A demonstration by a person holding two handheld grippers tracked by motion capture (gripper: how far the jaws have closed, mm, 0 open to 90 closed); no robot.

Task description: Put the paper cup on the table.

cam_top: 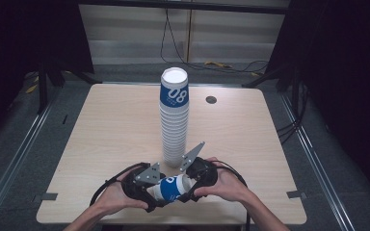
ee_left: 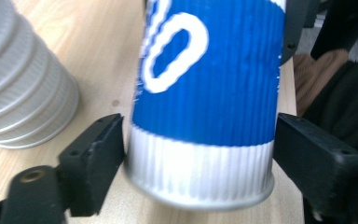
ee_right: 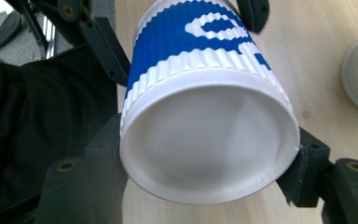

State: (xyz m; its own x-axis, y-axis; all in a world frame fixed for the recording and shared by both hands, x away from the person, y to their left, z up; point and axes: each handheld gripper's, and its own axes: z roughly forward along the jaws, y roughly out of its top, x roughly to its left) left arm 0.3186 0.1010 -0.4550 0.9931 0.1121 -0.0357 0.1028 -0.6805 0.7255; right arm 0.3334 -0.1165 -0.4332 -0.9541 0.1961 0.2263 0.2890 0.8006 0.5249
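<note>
I have one blue-and-white cup [cam_top: 169, 187] lying sideways just above the counter [cam_top: 106, 134], in front of the upside-down cup stack [cam_top: 174, 115]. My right hand-held gripper [ee_right: 209, 154] is clenched on its base end; my left hand-held gripper [ee_left: 196, 154] brackets its other end, grip uncertain. I judge the next move is upending it onto the stack.

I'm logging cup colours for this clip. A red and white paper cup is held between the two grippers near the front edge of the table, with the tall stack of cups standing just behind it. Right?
Not quite: the paper cup is blue and white, not red and white, as the left gripper view shows plainly. The rest holds: left gripper and right gripper hold it near the table's front edge, the stack of cups just behind.
</note>
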